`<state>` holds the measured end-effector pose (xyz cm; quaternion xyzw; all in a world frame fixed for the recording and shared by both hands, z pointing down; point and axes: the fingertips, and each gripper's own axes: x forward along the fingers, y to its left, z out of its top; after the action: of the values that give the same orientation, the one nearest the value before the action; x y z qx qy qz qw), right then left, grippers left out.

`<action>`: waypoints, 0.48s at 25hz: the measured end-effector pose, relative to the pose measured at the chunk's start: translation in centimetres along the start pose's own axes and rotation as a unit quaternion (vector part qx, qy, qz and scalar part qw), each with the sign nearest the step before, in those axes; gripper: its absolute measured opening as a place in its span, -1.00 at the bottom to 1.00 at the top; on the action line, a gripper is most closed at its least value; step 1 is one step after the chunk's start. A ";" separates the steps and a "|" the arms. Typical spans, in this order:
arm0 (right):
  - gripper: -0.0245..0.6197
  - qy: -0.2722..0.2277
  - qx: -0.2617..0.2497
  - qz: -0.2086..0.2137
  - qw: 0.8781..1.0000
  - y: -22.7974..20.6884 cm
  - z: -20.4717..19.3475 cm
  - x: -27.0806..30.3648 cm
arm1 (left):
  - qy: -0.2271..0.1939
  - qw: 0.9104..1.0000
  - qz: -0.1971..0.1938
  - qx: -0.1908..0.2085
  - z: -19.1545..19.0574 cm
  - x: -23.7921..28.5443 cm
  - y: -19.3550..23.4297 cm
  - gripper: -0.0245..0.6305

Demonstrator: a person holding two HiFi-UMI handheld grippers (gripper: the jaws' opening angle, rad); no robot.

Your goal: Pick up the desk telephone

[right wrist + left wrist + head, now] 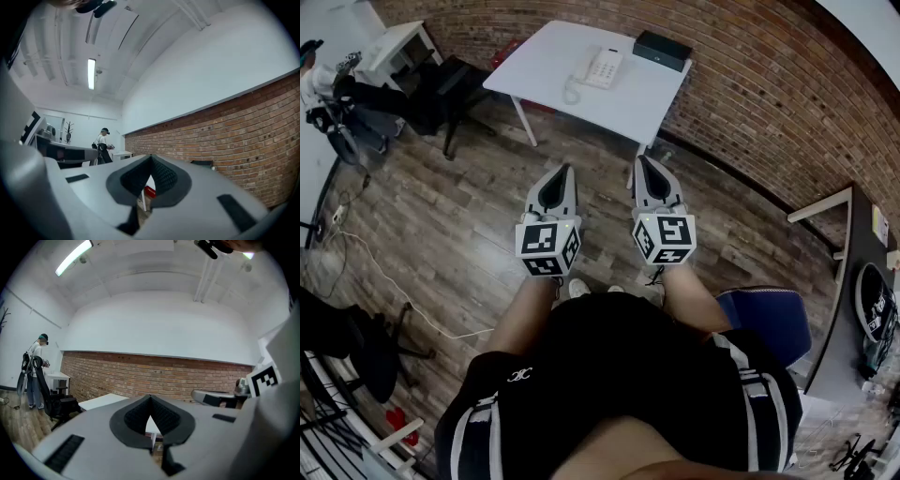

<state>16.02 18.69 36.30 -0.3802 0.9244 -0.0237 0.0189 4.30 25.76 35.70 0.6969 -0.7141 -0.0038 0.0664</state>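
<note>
A white desk telephone [602,67] with a coiled cord lies on the white table [572,94] by the brick wall, far ahead of me. My left gripper [565,170] and right gripper [641,160] are held side by side over the wooden floor, well short of the table. Both are shut with nothing between the jaws. In the left gripper view the left gripper [150,397] points level at the table [101,402] and wall. The right gripper [150,157] also points level along the brick wall. The phone is hidden in both gripper views.
A black box [662,50] sits on the table's far corner. A black office chair [441,89] and a small white desk [394,47] stand to the left, where another person [35,376] stands. A blue chair [773,323] and dark desk [848,281] are at my right.
</note>
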 end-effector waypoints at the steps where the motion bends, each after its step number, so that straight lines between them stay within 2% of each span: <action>1: -0.93 0.001 0.000 0.000 1.000 0.0 -0.1 0.0 | -0.001 1.000 0.000 0.001 0.1 0.0 -0.1 -0.93; 12: -0.93 -0.014 0.022 0.004 1.000 0.3 0.6 0.9 | 0.005 1.000 -0.015 0.008 0.7 0.8 -0.1 -0.93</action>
<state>15.20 18.29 35.67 -0.3765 0.9247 -0.0385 0.0401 4.29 24.92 35.04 0.7080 -0.7032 0.0043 0.0644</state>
